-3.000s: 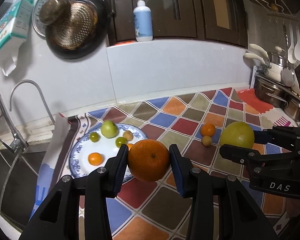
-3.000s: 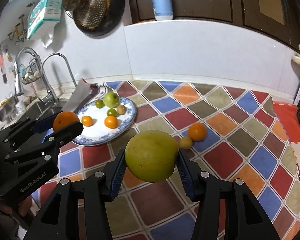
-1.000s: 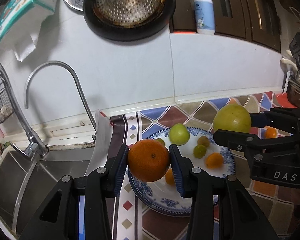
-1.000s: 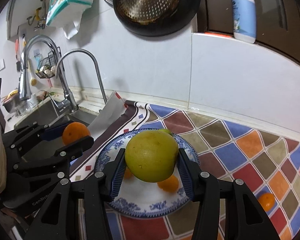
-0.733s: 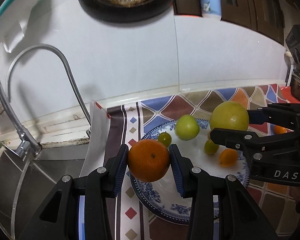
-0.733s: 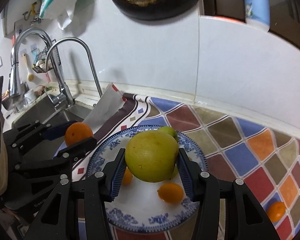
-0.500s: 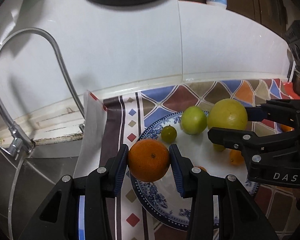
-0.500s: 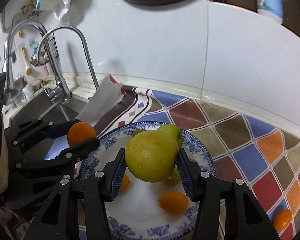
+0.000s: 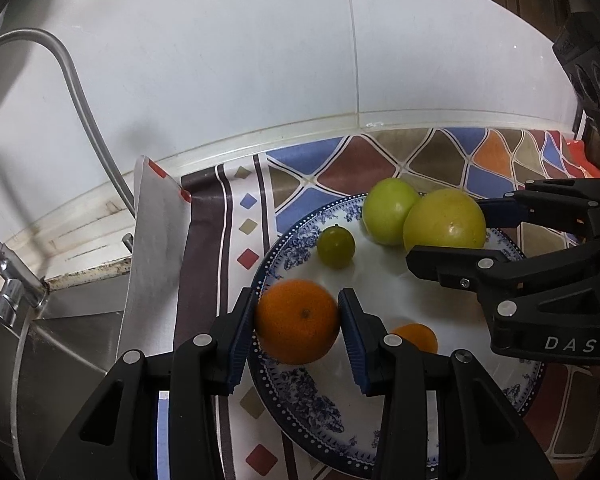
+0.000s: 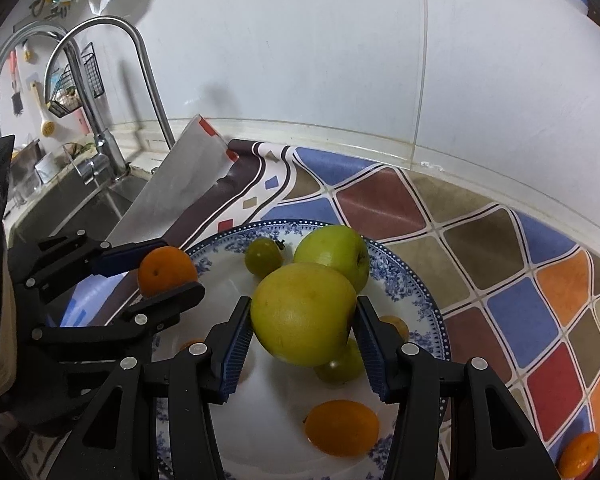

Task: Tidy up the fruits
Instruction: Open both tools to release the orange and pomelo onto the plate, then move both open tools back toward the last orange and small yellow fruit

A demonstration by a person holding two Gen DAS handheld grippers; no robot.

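the placing step is in hand: two fruits are being brought onto the blue-and-white plate, where smaller fruits already lie. the next move is judged to call for a full release of each fruit on a bare patch of the plate, without knocking the neighbours, and then a straight withdrawal of the grippers.

the left gripper is seen over the plate's near-left rim. an orange sits between its blue pads; the left pad appears to touch the peel, while a thin gap is seen at the right pad. its jaws have just been opening a little, with the orange between them, so the grip is judged to be loosening; the orange looks slightly blurred, and whether it already rests on the plate cannot be told.

the right gripper is closed firmly on a large yellow-green citrus, both pads pressed against its sides. the citrus is held above the middle of the plate, just in front of a green apple and over a small green fruit. a small orange fruit lies near the front rim, and another small green fruit lies toward the back. one more small orange fruit is left on the patterned counter mat, well apart from the plate.
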